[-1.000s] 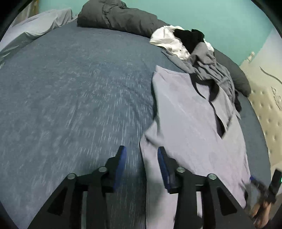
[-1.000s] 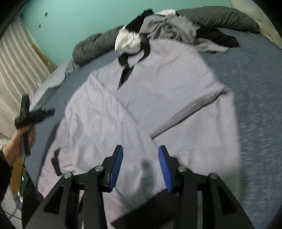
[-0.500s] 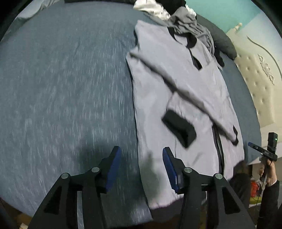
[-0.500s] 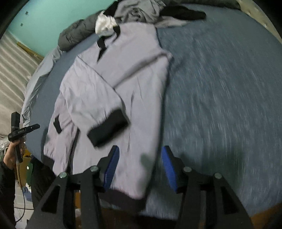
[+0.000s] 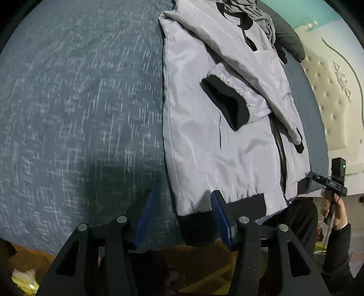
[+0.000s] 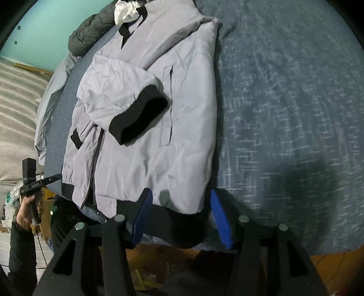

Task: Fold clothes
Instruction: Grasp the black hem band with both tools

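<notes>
A light grey jacket (image 5: 204, 141) (image 6: 147, 159) lies flat on the blue bed cover (image 5: 79, 113), zip side up. Both sleeves are folded across its front. One black cuff (image 5: 227, 104) (image 6: 138, 118) lies on the chest and the other cuff (image 5: 299, 143) (image 6: 76, 139) near the zip. My left gripper (image 5: 182, 193) is open at one corner of the black hem (image 5: 198, 225), its fingers either side of that corner. My right gripper (image 6: 180, 192) is open over the opposite hem corner (image 6: 179, 227). Each gripper also shows in the other's view, held in a hand (image 5: 334, 211) (image 6: 27, 209).
A pile of grey, white and black clothes (image 5: 257, 13) sits past the jacket's collar, beside a dark duvet (image 6: 91, 29). A cream tufted headboard (image 5: 336, 91) bounds one side. The bed's near edge runs just under both grippers, with floor clutter below.
Both grippers have drawn back from above the jacket's body to its hem at the bed's near edge. The sleeves now lie folded across the front. Both stayed open.
</notes>
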A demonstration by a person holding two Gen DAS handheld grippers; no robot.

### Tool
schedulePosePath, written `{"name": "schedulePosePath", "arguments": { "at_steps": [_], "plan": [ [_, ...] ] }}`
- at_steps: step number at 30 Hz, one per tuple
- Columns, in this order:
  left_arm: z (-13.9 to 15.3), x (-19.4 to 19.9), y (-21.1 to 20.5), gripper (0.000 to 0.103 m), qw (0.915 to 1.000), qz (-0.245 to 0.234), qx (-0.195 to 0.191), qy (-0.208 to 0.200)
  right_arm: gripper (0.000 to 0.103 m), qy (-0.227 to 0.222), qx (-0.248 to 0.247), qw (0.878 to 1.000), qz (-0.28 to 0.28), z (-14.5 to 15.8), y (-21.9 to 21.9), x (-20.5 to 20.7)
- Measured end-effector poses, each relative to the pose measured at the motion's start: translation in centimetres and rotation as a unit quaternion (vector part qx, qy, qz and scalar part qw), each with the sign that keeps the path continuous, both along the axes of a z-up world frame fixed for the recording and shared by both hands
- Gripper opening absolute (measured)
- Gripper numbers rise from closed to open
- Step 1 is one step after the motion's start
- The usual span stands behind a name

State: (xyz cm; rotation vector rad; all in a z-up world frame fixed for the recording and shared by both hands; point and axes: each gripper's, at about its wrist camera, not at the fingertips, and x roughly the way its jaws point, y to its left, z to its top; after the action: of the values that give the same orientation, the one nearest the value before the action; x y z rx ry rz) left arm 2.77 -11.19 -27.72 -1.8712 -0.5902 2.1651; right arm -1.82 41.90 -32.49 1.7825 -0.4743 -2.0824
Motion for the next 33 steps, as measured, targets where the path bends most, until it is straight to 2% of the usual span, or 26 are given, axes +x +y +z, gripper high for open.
{"name": "schedulePosePath", "arguments": {
  "at_steps": [10,13,18,21,23,25,26,28,30,33],
  "plan": [
    [-1.2,0.9,1.2,0.053,0.9995,-0.012,0.03,-0.007,0.054,-0.017,-0.003,1.0,0.009,-1.0,-1.1,-0.1],
    [-1.7,1.2,2.0,0.052,0.999,-0.027,0.034,-0.01,0.054,-0.021,0.0,1.0,0.012,-1.2,-1.3,0.1],
    [-2.2,1.3,1.7,0.051,0.9988,-0.024,0.04,-0.012,0.054,-0.028,-0.004,1.0,0.007,-1.8,-1.3,0.0],
    [-2.4,1.4,1.6,0.045,0.9988,-0.024,0.04,-0.011,0.054,-0.026,-0.003,1.0,0.008,-1.8,-1.4,0.1],
    [-2.0,1.5,1.7,0.033,0.9989,-0.025,0.039,-0.005,0.054,-0.026,-0.002,1.0,0.009,-1.8,-1.4,0.2],
    [-0.9,1.5,1.9,0.026,0.9988,-0.028,0.038,0.007,0.054,-0.021,0.002,1.0,0.013,-1.6,-1.7,0.3],
    [-0.4,1.5,2.1,0.021,0.9987,-0.03,0.038,0.013,0.053,-0.016,0.002,1.0,0.018,-1.4,-1.9,0.4],
    [0.7,1.5,2.3,0.017,0.9984,-0.034,0.038,0.025,0.044,-0.006,-0.001,1.0,0.026,-0.9,-2.2,0.8],
    [1.7,1.5,2.5,0.015,0.9979,-0.037,0.038,0.036,0.022,0.005,0.004,1.0,0.029,-0.4,-2.3,1.0],
    [3.3,1.5,2.8,0.014,0.9969,-0.042,0.038,0.054,0.014,0.016,-0.016,0.999,0.024,0.9,-2.0,1.3]
  ]
}}
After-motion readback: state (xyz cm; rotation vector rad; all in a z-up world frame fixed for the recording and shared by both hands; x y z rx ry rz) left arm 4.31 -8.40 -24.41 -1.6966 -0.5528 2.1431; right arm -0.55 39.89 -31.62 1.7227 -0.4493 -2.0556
